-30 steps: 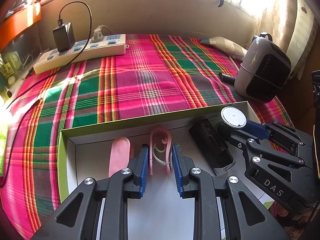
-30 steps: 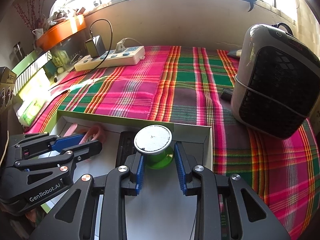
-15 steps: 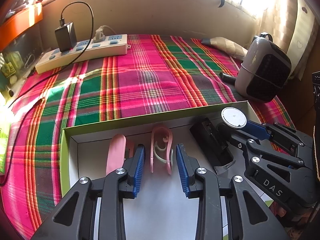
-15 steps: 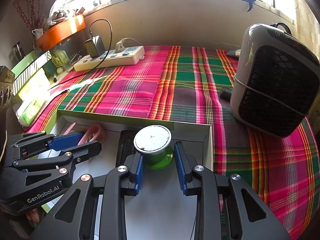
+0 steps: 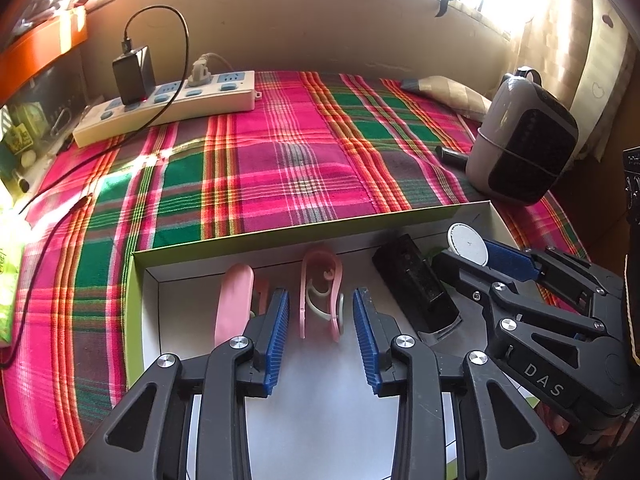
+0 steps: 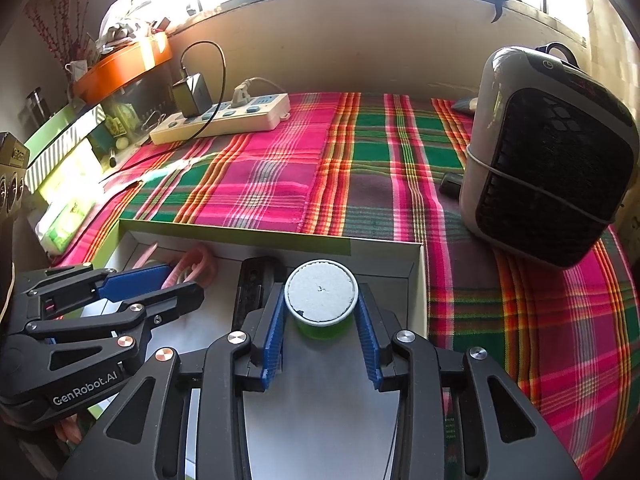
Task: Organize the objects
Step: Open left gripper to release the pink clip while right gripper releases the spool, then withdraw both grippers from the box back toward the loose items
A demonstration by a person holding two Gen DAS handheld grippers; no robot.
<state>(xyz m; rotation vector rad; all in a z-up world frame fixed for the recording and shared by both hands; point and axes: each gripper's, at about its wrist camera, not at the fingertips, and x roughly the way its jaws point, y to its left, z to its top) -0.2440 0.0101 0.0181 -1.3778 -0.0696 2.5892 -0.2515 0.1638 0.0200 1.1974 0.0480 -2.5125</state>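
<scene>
A shallow white box with a green rim (image 5: 304, 229) (image 6: 384, 243) lies on the plaid cloth. In it lie a pink clip (image 5: 320, 292) (image 6: 196, 262), a pink oblong piece (image 5: 234, 304), a black rectangular device (image 5: 416, 284) (image 6: 254, 288) and a green spool with a white top (image 6: 321, 296) (image 5: 466, 239). My left gripper (image 5: 322, 330) (image 6: 160, 284) is open, its pads apart on either side of the pink clip and off it. My right gripper (image 6: 322, 326) (image 5: 476, 264) is shut on the green spool near the box's right wall.
A grey and black heater (image 6: 548, 156) (image 5: 520, 148) stands right of the box. A white power strip with a black charger (image 5: 168, 100) (image 6: 220, 116) lies at the back left. A small black cylinder (image 5: 450, 156) lies by the heater. Cables trail along the left edge.
My left gripper has opened off the pink clip and drawn back a little; the clip lies in the box. My right gripper still holds the green spool in place.
</scene>
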